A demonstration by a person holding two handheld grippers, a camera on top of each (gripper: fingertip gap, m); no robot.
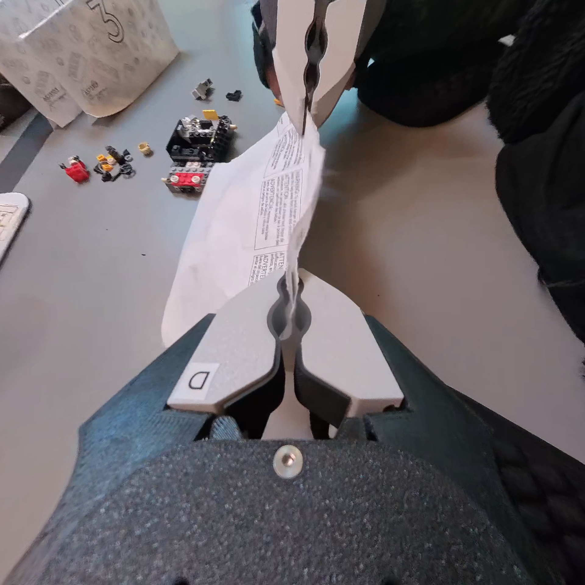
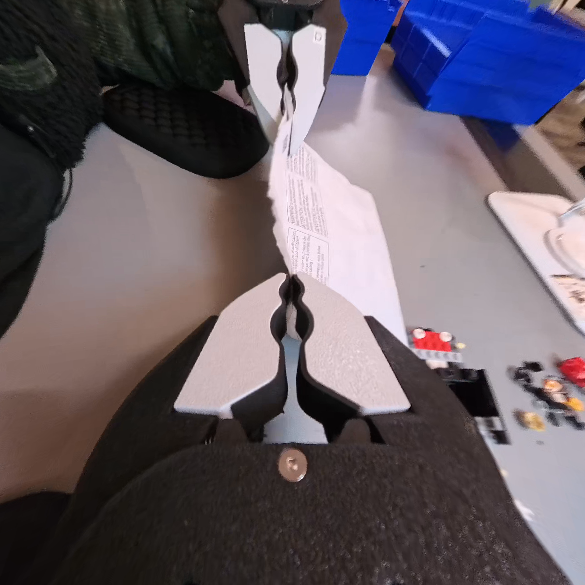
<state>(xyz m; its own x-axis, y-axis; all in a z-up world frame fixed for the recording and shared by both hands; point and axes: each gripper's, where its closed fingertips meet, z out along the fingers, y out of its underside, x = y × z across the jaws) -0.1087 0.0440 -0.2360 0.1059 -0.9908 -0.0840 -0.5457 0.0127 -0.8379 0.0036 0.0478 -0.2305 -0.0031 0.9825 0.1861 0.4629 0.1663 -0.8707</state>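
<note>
The left gripper [image 1: 289, 285] is clamping one end of a white paper bag [image 1: 234, 221], its two grey fingers [image 1: 247, 332] closed tight with the paper's edge pinched between them. The right gripper [image 2: 292, 280] is gripping the opposite end of the same bag, its jaws likewise pressed shut on the paper. The bag, printed with boxed blocks of small black text, is stretching between the two tools above a grey table [image 1: 95, 285], with its loose side hanging down toward the tabletop. Each gripper is appearing at the far end of the bag in the other's view. On the table just beside the bag, a half-built black brick model [image 1: 199, 136] is sitting with a small red and grey brick piece [image 1: 185, 180] in front of it, and a scatter of little loose bricks [image 1: 110, 163] is lying near them. A white patterned bag [image 1: 79, 57] is standing farther back, and blue bins [image 2: 474, 53] are lining the table's far edge. A person's dark sleeve [image 1: 474, 63] is showing behind the tools.
</note>
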